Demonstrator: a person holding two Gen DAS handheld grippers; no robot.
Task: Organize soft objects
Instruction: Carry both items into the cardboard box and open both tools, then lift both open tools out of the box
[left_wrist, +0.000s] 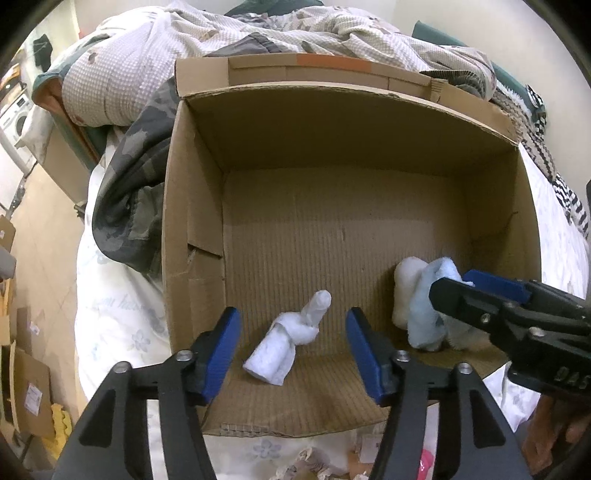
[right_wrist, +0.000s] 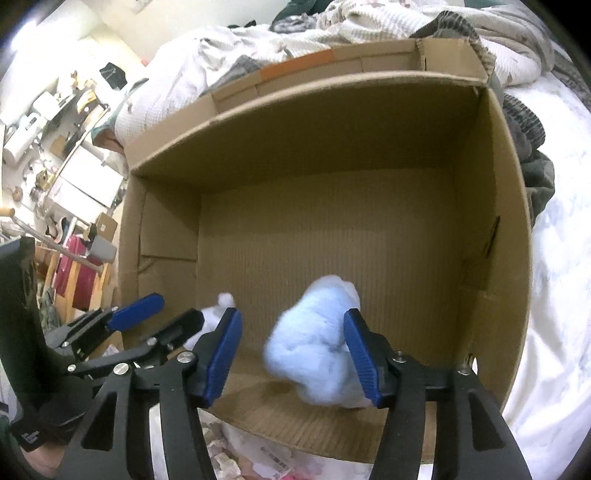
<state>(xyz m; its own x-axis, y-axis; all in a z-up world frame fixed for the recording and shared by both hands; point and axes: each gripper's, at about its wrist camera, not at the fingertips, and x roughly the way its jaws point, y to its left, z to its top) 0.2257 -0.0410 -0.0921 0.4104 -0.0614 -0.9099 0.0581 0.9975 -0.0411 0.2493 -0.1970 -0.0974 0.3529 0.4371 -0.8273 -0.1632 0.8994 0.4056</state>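
Dropping the pale blue bundle (right_wrist: 314, 343) near the box's (right_wrist: 369, 147) right wall, my right gripper (right_wrist: 291, 354) gapes wide, holding nothing; I should lift straight up, unsnagged.

— Where do we find the cardboard box (left_wrist: 192, 177)?

— On the bed (left_wrist: 110, 314), with the heaped bedding (left_wrist: 258, 33) behind it and along its left side.

— And inside?

— We see the knotted cloth (left_wrist: 288, 343) on the floor of the box near the front wall, between the spread fingers of our left gripper (left_wrist: 291, 350). To its right lies the fluffy bundle (right_wrist: 314, 354), between the parted fingers of our right gripper (right_wrist: 291, 354), touching the right-hand one.

— The grippers themselves?

— Side by side at the front edge, left one left of the right.
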